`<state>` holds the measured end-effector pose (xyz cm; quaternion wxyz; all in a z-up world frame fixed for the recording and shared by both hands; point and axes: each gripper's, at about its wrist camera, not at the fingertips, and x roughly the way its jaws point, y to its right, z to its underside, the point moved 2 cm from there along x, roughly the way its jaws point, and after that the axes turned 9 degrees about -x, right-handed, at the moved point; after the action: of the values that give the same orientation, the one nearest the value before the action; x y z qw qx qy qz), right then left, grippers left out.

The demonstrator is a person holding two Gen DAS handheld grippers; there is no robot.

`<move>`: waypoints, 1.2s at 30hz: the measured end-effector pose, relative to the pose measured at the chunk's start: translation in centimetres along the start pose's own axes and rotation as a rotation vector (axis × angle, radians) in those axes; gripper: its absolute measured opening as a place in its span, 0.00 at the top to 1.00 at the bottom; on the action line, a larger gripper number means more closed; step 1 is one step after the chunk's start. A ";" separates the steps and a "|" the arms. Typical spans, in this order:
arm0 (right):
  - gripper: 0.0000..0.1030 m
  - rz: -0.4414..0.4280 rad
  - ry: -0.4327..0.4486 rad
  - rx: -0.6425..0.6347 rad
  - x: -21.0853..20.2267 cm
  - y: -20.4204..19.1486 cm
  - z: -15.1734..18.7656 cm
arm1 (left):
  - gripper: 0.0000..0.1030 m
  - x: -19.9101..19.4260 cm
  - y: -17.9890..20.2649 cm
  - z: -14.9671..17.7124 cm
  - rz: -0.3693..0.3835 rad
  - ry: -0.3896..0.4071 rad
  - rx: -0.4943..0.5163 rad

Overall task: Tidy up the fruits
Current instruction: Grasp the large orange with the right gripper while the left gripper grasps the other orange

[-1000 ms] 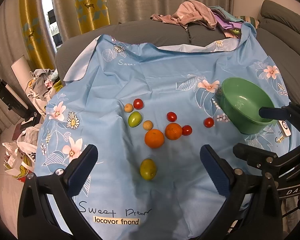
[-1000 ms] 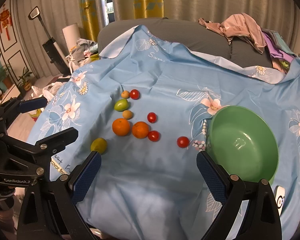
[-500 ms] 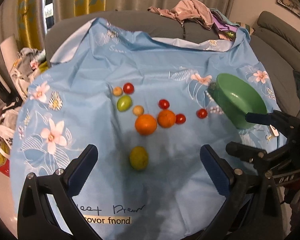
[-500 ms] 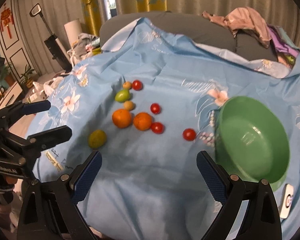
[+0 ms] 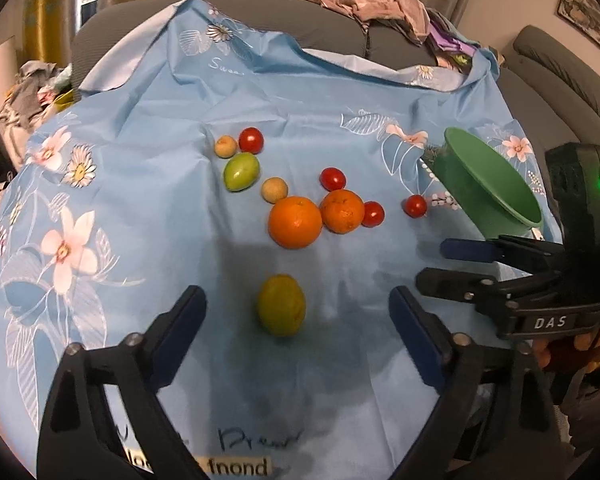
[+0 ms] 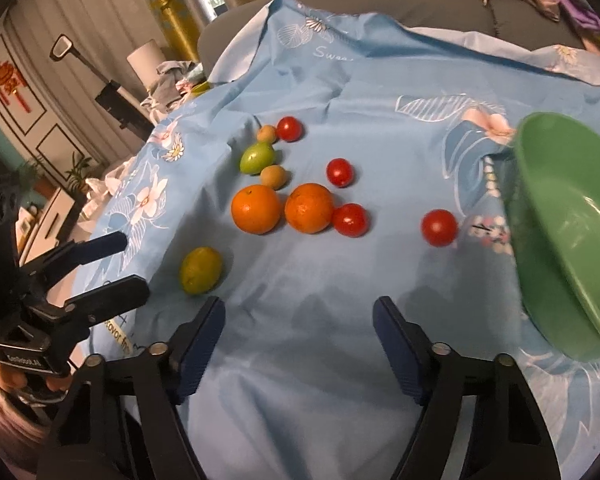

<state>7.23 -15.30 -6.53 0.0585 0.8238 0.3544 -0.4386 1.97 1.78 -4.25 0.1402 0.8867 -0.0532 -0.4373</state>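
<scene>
Tongs, left gripper (image 5: 296,320) and right gripper (image 6: 298,330), both spread apart over round glossy fruit, perhaps plastic.

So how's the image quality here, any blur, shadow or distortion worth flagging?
Left wrist view: strong fisheye bending, black corners, soft focus, and a dark shadow on the blue cloth around the yellow-green fruit. Right wrist view: the green bowl is smeared at the edge, with highlights on the cherry tomatoes.

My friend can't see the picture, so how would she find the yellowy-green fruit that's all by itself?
Start at the blue flowered cloth and find the two oranges side by side in the middle. The yellow-green fruit lies alone on the near side of them, right before the left gripper; no other fruit touches it.
</scene>
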 end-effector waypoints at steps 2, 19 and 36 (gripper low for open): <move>0.30 -0.012 -0.002 0.016 0.8 0.4 -0.5 | 0.15 0.9 0.2 -0.6 -0.002 -0.012 0.018; 0.42 -0.174 -0.043 0.227 6.8 3.7 -4.3 | 0.28 7.3 0.1 -3.9 -0.048 -0.119 0.117; 0.58 -0.165 -0.037 0.230 7.0 4.4 -4.6 | 0.55 9.1 0.1 -4.4 -0.061 -0.153 0.089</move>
<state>15.74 -12.99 -10.04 -0.0660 0.7851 0.3671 -0.4945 11.02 0.59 -8.56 0.0830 0.8573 -0.0560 -0.5050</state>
